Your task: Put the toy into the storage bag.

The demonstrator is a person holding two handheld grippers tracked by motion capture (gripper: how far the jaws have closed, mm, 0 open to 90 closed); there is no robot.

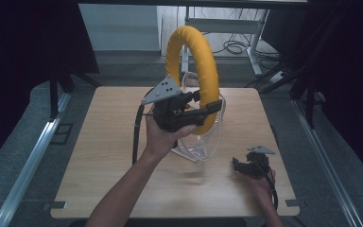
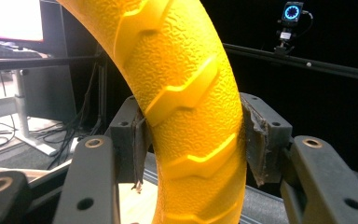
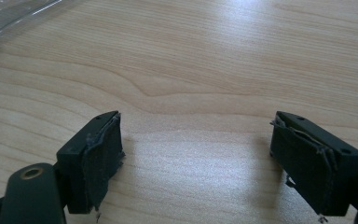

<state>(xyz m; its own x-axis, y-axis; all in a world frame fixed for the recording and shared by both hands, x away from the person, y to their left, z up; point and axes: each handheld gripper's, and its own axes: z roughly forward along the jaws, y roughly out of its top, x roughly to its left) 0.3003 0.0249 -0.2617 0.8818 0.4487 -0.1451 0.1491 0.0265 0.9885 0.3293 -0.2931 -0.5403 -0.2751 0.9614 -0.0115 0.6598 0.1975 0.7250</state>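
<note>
A big yellow ring with a ridged, pebbled surface (image 1: 203, 66) is held upright above the table's middle. My left gripper (image 1: 203, 105) is shut on its lower right side. In the left gripper view the ring (image 2: 186, 107) runs between the two worn pads, which press its sides. A clear plastic container (image 1: 203, 142) stands on the table just under and behind the ring. My right gripper (image 1: 238, 165) rests low over the front right of the table, open, with bare wood between its pads (image 3: 98, 161).
The wooden table (image 1: 108, 151) has free room on its left half and along the front. A corner of the clear container (image 3: 9, 16) shows at the top left of the right gripper view. Desk legs and cables lie beyond the far edge.
</note>
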